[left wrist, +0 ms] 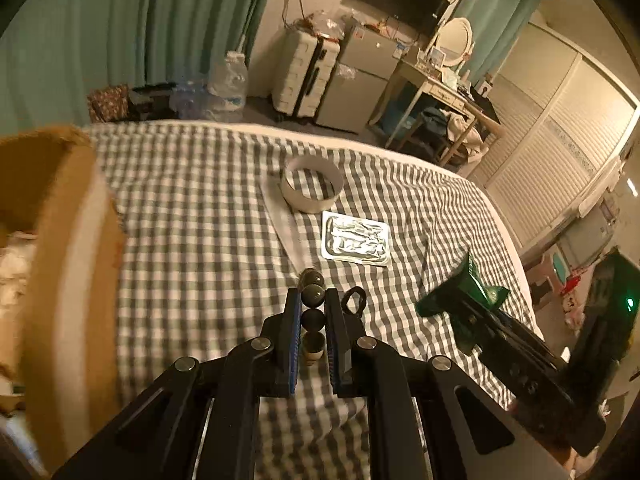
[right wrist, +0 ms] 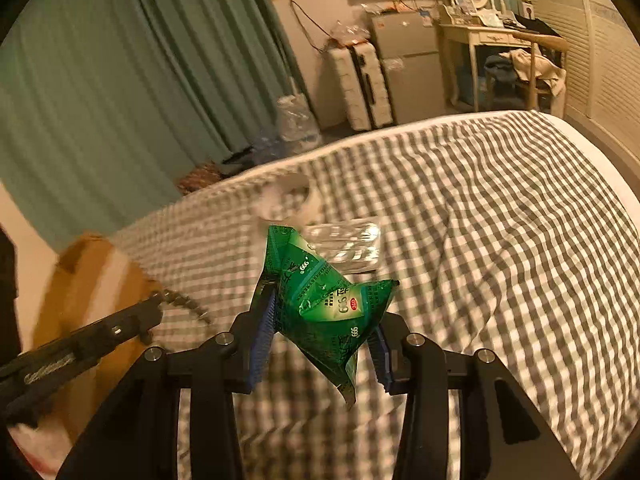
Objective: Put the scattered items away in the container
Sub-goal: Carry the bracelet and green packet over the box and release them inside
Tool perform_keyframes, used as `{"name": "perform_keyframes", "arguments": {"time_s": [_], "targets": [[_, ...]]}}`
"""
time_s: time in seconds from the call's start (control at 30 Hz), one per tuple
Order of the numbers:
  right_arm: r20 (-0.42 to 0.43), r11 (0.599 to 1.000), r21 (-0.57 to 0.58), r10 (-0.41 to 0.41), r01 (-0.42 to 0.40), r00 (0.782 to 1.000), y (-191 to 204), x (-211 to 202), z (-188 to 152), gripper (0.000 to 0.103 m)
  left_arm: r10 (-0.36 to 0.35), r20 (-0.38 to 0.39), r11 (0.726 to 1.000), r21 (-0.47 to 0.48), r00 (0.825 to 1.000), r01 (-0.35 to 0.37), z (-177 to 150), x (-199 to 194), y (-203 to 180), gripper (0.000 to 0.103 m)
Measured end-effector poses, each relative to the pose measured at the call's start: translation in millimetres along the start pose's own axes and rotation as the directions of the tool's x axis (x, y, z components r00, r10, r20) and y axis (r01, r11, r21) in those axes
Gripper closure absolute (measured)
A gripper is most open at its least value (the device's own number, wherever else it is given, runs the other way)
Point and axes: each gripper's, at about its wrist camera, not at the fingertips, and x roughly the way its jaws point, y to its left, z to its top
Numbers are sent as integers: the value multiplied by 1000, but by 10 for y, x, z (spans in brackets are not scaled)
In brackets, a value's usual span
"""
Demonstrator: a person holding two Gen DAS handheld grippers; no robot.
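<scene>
Left gripper (left wrist: 313,300) clamped on bead string (left wrist: 312,308) between its fingers, right of cardboard box (left wrist: 68,240), right gripper (right wrist: 320,316) gripping green sachet (right wrist: 324,304) beyond the box

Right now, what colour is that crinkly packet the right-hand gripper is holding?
Green, with white print on it. The packet shows best in the right wrist view.

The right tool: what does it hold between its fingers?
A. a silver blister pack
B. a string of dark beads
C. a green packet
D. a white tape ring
C: in the right wrist view the right tool is shut on the crumpled green packet, lifted above the checked bed; the beads are in the left tool, and the tape ring and blister pack lie on the bed.
</scene>
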Motion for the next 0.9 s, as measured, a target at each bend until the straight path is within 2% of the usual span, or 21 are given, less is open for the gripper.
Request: {"name": "perform_keyframes", "arguments": {"time_s": [0.1,0.23,0.4,0.57,0.73,0.83,0.9], "targets": [[22,998,-60,-12,14,1000,174,-241,-52,61,-2,38,1000,-3,999,2,18,-329,34,93],[5,993,-95,67,-66,998,424,-553,-85,61,7,128,1000,-5,992,-6,143,-807,143,93],[2,971,-189,151,-148,989,961,-957,-195,61,33,198,999,-36,980,-27,296,-1341,464,93],[-52,930,-243,272,-276,961,1605,-1113,-229,61,116,206,993,-34,972,-111,268,-1732,882,93],[-77,884,-362,287,-295,955,2355,-1183,-407,61,207,181,978,4,961,-211,100,-1937,1302,92],[-131,856,-395,307,-334,943,2699,-1029,-535,61,244,150,969,-2,958,-247,-10,-1879,1613,92],[-151,850,-409,295,-331,944,2833,-900,-620,61,256,131,966,5,958,-259,-83,-1801,1718,92]]}}
